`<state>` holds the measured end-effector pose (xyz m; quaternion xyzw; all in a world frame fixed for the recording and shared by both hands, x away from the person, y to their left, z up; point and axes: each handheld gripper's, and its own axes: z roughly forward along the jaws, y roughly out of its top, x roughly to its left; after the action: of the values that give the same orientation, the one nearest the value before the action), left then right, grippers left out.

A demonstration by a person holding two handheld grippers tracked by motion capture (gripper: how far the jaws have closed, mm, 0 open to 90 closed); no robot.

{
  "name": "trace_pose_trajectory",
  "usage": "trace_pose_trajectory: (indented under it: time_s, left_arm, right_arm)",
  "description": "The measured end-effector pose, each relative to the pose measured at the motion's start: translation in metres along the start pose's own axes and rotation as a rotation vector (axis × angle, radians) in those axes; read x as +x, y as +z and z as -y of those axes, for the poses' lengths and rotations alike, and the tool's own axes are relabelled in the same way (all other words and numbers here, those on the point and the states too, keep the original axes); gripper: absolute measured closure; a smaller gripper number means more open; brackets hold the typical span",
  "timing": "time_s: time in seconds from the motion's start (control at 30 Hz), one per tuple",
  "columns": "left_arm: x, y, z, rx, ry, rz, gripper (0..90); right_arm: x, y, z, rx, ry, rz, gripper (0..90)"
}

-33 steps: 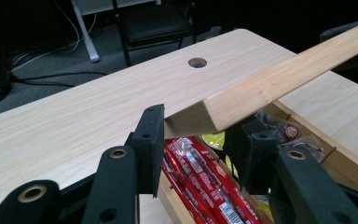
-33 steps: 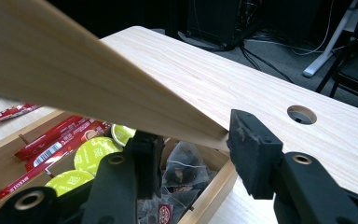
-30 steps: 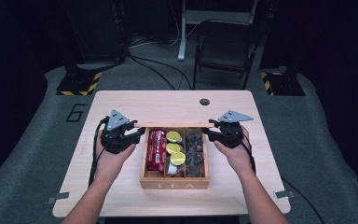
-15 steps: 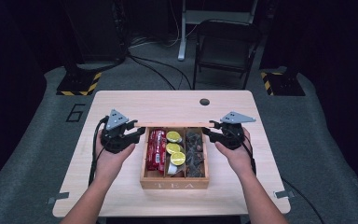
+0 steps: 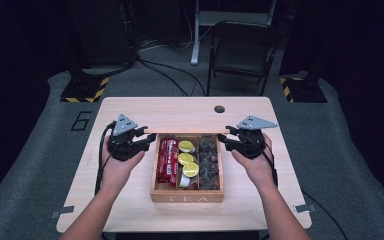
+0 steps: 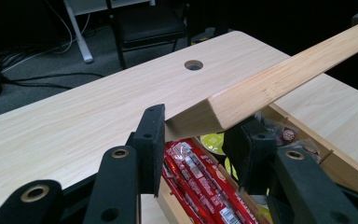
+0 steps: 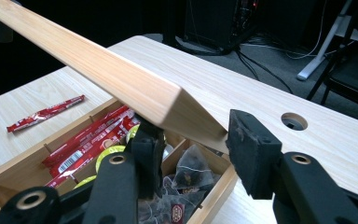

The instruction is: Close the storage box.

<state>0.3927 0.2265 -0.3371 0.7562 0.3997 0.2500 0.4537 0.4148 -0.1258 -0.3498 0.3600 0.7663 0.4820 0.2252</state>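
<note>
A dark room: grey carpet [image 5: 40,165], a black folding chair [image 5: 240,55] and yellow-striped stands [image 5: 85,90] behind the table.

A pale wooden table [image 5: 130,200] stands on grey carpet [image 5: 35,165]; a round hole [image 5: 219,109] sits near its far edge, right of centre; a lone red packet [image 7: 45,113] lies flat on the tabletop; beyond the far edge stands a dark folding chair [image 5: 242,50]; black cables [image 5: 165,75] trail over the floor left of it; a white stand leg [image 5: 196,30] rises beside the chair; yellow-black striped bases [image 5: 82,90] sit at the far left and far right; a "6" [image 5: 81,120] marks the carpet left of the table.
</note>
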Motion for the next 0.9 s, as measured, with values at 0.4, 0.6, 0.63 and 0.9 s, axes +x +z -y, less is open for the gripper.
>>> trace_pose_trajectory:
  time_s: [0.4,0.6,0.63,0.9]
  left_arm:
    - [0.0,0.0,-0.001,0.01,0.005,0.005,58.6]
    - [-0.001,-0.002,0.004,0.01,0.007,0.019,57.6]
    - [-0.001,-0.003,0.005,0.013,0.012,0.02,57.6]
    - [-0.007,-0.006,0.016,0.011,0.027,0.018,57.0]
  right_arm:
    - [0.006,-0.011,-0.005,0.003,-0.033,0.007,58.0]
    - [0.008,-0.013,-0.002,0.003,-0.066,0.005,58.1]
    - [0.009,-0.014,-0.001,0.005,-0.065,0.007,58.2]
    - [0.01,-0.019,0.011,-0.001,-0.059,-0.017,59.5]
